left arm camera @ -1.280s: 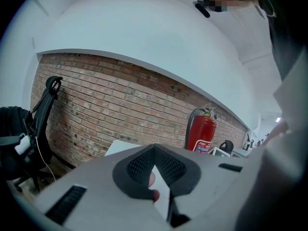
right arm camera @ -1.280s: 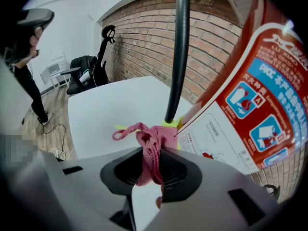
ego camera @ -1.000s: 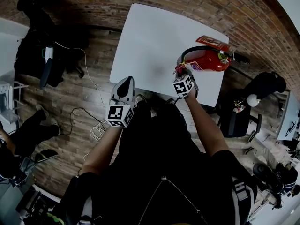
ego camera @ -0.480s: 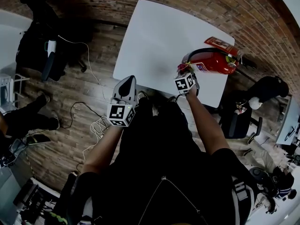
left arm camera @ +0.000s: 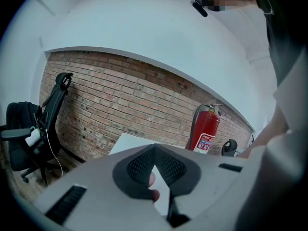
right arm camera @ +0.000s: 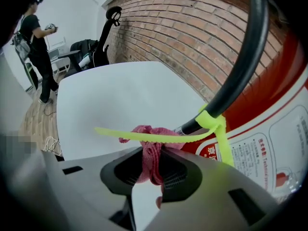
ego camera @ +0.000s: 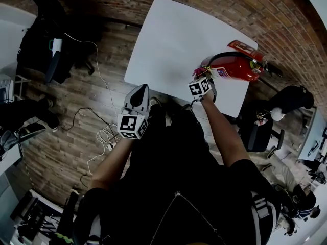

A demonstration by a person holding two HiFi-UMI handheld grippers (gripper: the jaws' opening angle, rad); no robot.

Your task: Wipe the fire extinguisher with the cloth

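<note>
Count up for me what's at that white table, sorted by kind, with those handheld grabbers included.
fire extinguisher: 1
cloth, pink, pinched in the right gripper: 1
cable tie, yellow-green, on the extinguisher's hose: 1
grippers: 2, the left gripper and the right gripper
table: 1
Total: 6

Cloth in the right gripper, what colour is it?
Pink. It shows best in the right gripper view, where the cloth is pinched between the jaws.
</note>
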